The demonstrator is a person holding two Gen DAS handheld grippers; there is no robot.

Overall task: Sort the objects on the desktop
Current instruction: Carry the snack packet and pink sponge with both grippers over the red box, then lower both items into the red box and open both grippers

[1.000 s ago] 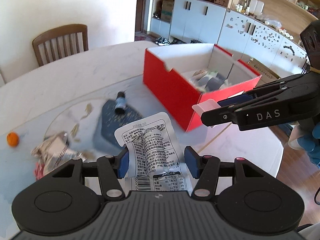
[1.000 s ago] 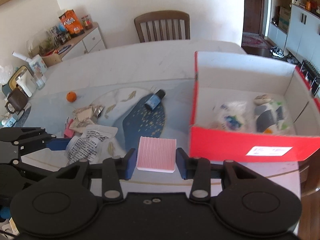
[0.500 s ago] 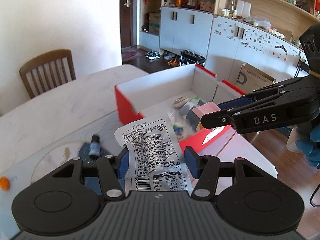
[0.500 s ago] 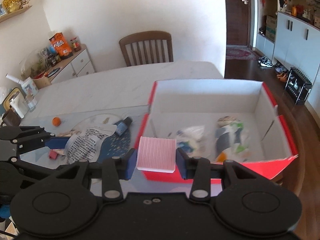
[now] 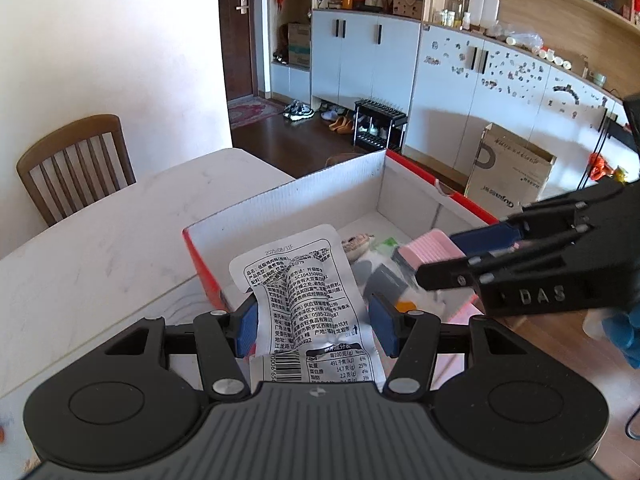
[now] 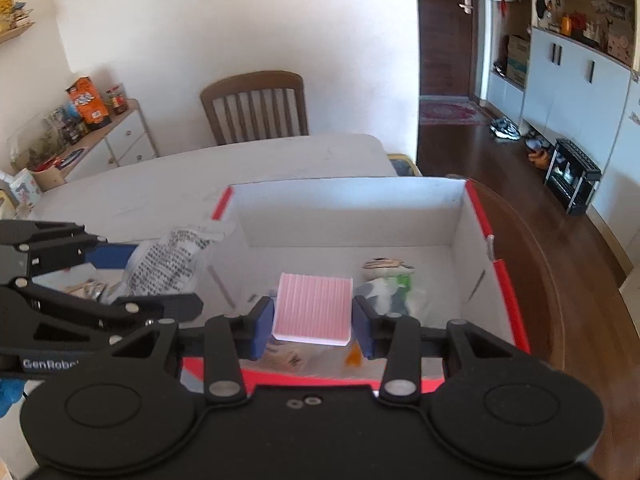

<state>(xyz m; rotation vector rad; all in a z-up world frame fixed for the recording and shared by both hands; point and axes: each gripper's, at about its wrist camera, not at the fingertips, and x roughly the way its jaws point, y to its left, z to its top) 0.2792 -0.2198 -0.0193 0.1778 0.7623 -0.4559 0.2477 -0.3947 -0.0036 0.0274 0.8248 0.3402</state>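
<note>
Two tools (image 5: 312,326) (image 6: 313,326), one item each

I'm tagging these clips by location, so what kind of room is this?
Most likely a home dining area open to an entryway: a marble-look table with a wooden chair, white cabinets below cluttered shelves, and a shoe rack with shoes by the door.

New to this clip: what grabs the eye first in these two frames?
The red box, open with white inside walls, fills the middle of both views at the table edge. The right gripper holds a pink ribbed pad over it, and the left gripper holds a crumpled printed packet above its near corner. Some wrapped items already lie inside.
</note>
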